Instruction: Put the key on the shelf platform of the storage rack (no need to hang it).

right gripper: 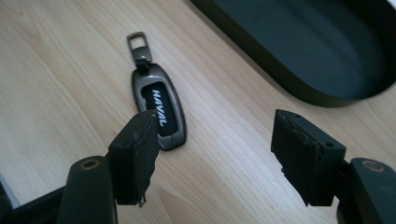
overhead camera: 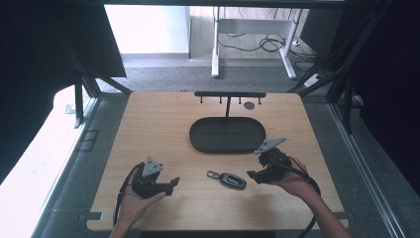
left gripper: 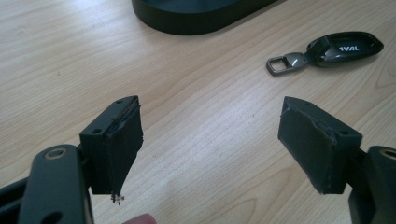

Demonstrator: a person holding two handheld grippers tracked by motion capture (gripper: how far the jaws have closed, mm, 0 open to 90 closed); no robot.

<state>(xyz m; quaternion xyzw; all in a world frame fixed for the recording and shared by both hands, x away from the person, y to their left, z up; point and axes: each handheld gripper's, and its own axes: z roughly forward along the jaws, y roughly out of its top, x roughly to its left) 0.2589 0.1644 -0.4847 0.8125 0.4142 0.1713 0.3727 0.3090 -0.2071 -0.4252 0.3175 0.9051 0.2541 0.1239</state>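
From the high view, a key fob (overhead camera: pixel 229 180) lies flat on the wooden table (overhead camera: pixel 163 124), near the front edge and about midway between the two hands. Its metal loop points left, its dark body right. The left gripper (overhead camera: pixel 174 183) sits in the person's left hand (overhead camera: pixel 133 201) at the near left, with its jaws pointing right toward the fob and well apart from it. The right gripper (overhead camera: pixel 251 176) is held in the right hand (overhead camera: pixel 294 182) just right of the fob, jaws pointing left, close to the fob's right end without touching it. Farther back at the table's middle stands a black oval tray (overhead camera: pixel 198 136) with a hook stand (overhead camera: pixel 229 94) rising behind it.

In the left gripper view, the left gripper (left gripper: pixel 210 135) has its jaws spread wide over bare wood, nothing between them. The key fob (left gripper: pixel 327 50) lies ahead to the far right, and the tray's wall (left gripper: pixel 187 23) runs along the top.

In the right gripper view, the right gripper (right gripper: pixel 212 149) also stands wide, with bare wood between the pads. The key fob (right gripper: pixel 156 105), lettered HAVAL, lies just ahead of the left jaw, whose tip overlaps the fob's near end in this picture; I cannot tell whether they touch. The tray (right gripper: pixel 280 79) lies beyond at the upper right.
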